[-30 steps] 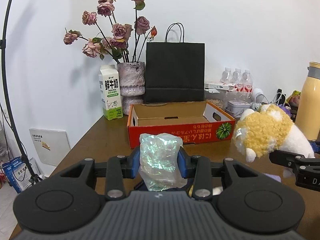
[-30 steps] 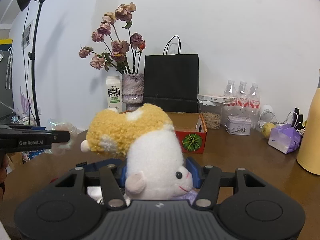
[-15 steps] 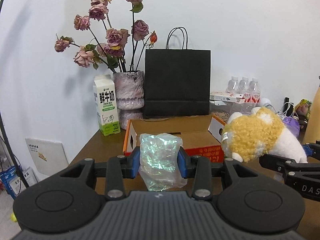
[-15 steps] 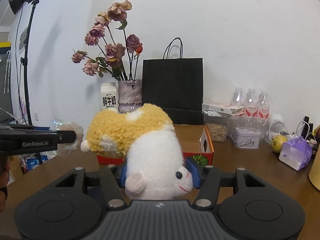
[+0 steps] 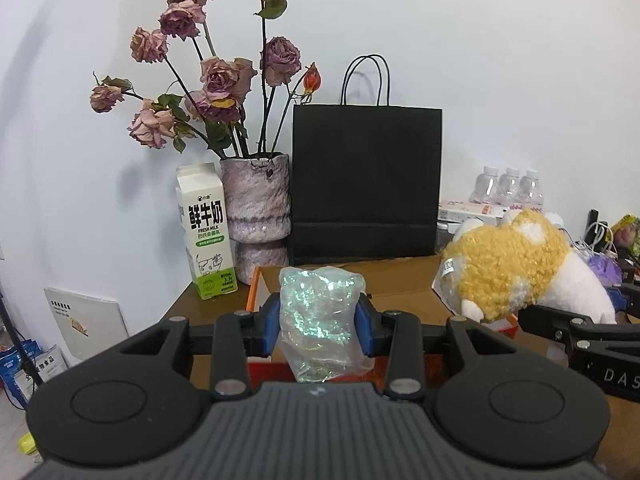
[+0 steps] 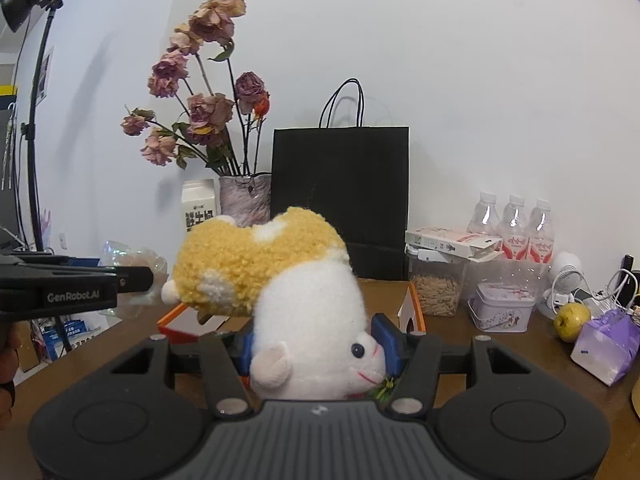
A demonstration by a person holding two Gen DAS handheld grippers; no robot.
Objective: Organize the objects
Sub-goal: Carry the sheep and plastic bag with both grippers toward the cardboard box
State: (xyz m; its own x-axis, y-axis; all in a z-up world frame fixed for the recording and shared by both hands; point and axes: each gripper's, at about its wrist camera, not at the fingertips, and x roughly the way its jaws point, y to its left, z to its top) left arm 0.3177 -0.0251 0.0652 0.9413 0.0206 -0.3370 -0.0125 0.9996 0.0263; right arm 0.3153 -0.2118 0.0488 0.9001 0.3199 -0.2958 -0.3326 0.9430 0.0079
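Crinkly iridescent film packet [image 5: 320, 320], low centre of the left view, looks light, crushable and slippery, so the left tongs [image 5: 318, 326] pinch its middle, while the right tongs [image 6: 316, 346] squeeze the soft, springy plush toy [image 6: 296, 304] around its white belly above the bench [image 6: 500, 344].

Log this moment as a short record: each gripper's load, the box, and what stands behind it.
left gripper: shut on shiny plastic packet
right gripper: shut on plush toy
box: open cardboard, orange sides, ahead of both grippers
behind box: milk carton, vase of dried roses, black paper bag
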